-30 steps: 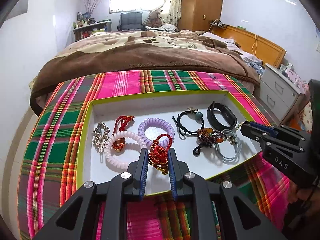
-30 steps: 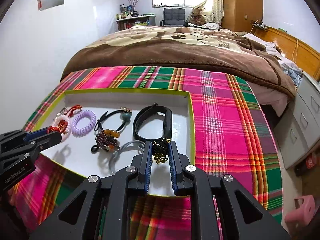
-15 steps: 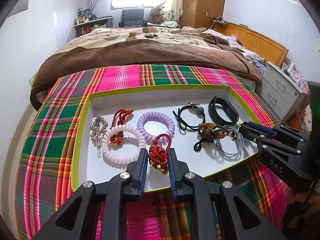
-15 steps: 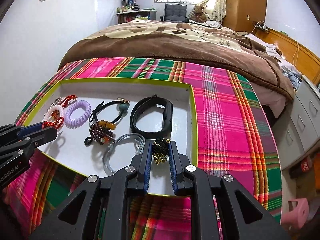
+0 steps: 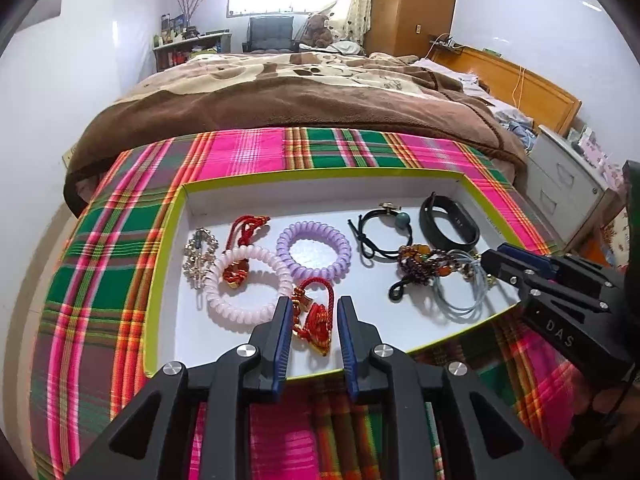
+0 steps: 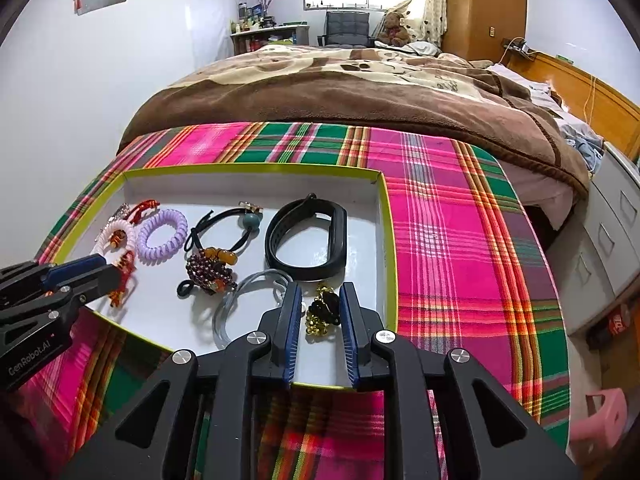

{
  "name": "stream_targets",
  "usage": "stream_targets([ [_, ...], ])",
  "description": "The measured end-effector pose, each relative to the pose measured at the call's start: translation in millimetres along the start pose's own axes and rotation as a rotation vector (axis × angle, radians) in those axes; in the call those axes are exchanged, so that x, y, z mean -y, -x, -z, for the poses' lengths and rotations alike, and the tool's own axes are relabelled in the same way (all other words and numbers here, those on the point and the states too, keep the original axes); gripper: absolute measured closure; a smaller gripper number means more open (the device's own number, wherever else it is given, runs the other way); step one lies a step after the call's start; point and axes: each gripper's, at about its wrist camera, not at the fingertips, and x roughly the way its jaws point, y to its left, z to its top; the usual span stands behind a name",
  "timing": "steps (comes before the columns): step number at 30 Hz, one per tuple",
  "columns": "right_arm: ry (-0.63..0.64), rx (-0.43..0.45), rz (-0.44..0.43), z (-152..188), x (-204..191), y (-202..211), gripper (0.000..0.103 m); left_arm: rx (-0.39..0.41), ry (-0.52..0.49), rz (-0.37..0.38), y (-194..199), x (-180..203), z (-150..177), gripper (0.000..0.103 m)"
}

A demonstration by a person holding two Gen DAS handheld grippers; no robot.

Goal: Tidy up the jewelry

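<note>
Both tools are matte black plastic. The left gripper [image 5: 312,312] has two blue-padded fingers [image 5: 283,336] and silver round screws at its linkage joints. The right gripper [image 6: 320,300] looks identical; its side reads "DAS", the left's "GenRobot.AI".
</note>
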Motion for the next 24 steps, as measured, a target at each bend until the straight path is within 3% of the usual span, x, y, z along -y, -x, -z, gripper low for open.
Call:
stream_targets([
  [4,-0.002,0.007,-0.01,-0.1,-0.4,2.3,0.067,0.005,-0.003,0.001,2.9,1.8,0.4,0.072],
  [10,-0.014,0.02,-0.019,1.4,-1.2,8.5,0.066,0.019,-0.002,-0.002,12.0,5.8,2.2,0.072],
  [14,-0.03,0.039,-0.032,5.4,-3.4,19.9,0.066,0.068,0.015,-0.017,27.5,7.4,6.3,0.072],
  [24,-0.054,0.11,-0.074,23.9,-20.2,62.3,0.061,0.147,0.045,-0.112,68.0,11.3,27.3,0.072],
])
